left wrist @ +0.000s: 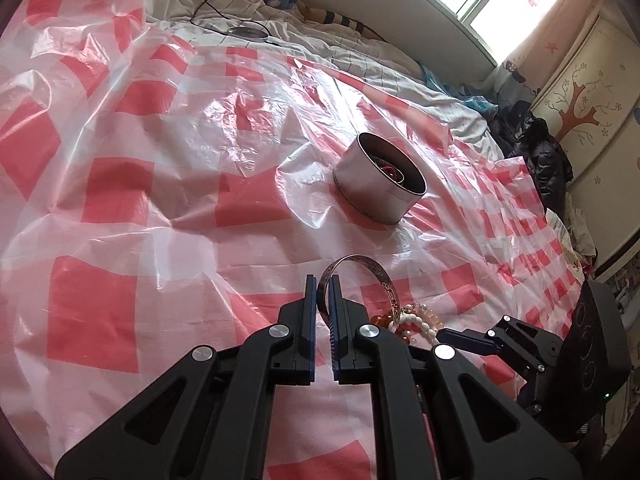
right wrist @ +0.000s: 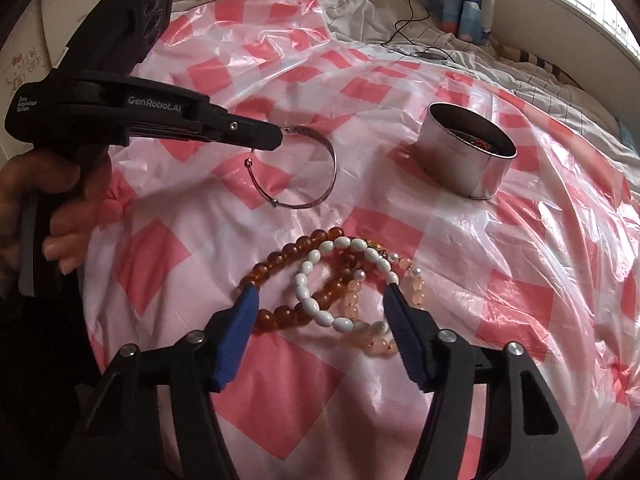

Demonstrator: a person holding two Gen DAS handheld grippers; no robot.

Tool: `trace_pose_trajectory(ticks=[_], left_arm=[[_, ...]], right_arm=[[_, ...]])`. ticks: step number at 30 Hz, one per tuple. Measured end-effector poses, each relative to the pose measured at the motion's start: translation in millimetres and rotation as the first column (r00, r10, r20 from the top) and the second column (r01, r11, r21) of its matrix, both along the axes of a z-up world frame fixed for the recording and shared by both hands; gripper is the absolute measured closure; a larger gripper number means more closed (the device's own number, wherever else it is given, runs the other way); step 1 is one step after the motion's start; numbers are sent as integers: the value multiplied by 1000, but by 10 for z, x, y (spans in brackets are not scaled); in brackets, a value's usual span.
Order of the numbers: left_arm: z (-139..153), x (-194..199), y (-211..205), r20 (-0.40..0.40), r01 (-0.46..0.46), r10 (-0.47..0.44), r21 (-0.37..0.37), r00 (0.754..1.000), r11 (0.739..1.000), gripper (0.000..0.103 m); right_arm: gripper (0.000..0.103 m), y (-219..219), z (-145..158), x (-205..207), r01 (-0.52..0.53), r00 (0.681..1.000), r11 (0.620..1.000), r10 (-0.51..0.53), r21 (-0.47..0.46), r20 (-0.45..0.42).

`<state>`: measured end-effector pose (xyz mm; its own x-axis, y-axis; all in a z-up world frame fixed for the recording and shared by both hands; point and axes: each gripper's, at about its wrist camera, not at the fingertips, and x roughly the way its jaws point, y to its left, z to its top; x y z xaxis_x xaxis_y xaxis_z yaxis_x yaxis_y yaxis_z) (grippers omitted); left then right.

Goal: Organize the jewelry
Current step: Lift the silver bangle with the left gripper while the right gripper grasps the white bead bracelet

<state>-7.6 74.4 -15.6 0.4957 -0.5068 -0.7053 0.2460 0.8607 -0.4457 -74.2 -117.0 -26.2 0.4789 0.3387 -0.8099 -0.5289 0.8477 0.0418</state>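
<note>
My left gripper (left wrist: 323, 280) is shut on a thin silver bangle (left wrist: 372, 276), which hangs from its tips over the sheet; it also shows in the right wrist view (right wrist: 316, 172) held by the left gripper (right wrist: 276, 136). A round metal tin (left wrist: 380, 180) stands open ahead with red jewelry inside; it also shows in the right wrist view (right wrist: 466, 152). My right gripper (right wrist: 320, 300) is open, its jaws straddling a pile of bracelets: amber beads (right wrist: 280, 264), white oval beads (right wrist: 340, 280) and pale pink beads (right wrist: 368, 332).
A pink-and-white checked plastic sheet (left wrist: 160, 200) covers the bed. A white duvet (left wrist: 360, 52), a black cable and a round disc (left wrist: 248, 32) lie beyond it. A painted cabinet (left wrist: 580, 100) and dark clothes (left wrist: 536, 148) stand at the right.
</note>
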Motion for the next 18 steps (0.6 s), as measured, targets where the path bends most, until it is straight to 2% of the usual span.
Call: trace_pose_trajectory(ticks=[2, 3, 5, 7, 8, 11, 14, 18], left_arm=[[4, -3, 31, 1, -3, 3, -2, 1000, 1000, 98], [8, -6, 41, 2, -4, 4, -4, 1000, 1000, 98], [12, -11, 46, 3, -3, 3, -6, 1000, 1000, 98], [13, -22, 49, 4, -1, 1, -5, 1000, 1000, 98], [15, -23, 46, 4, 0, 0, -6, 1000, 1000, 98], [20, -29, 40, 5, 2, -2, -7, 1000, 1000, 98], [19, -30, 28, 4, 1, -1, -8, 1000, 1000, 98], [24, -34, 11, 5, 4, -4, -6, 1000, 1000, 98]], right_arm=[[66, -26, -34, 26, 15, 1000, 1000, -15, -11, -7], [69, -43, -57, 40, 18, 1000, 1000, -18, -4, -21], [84, -63, -63, 28, 13, 999, 1000, -12, 8, -34], [88, -70, -67, 31, 10, 999, 1000, -9, 30, -48], [95, -89, -61, 37, 16, 999, 999, -14, 41, -51], [95, -207, 19, 71, 52, 997, 989, -43, 136, -65], [95, -368, 133, 114, 93, 994, 962, -78, 255, -71], [95, -640, 262, 189, 152, 988, 891, -125, 427, -91]])
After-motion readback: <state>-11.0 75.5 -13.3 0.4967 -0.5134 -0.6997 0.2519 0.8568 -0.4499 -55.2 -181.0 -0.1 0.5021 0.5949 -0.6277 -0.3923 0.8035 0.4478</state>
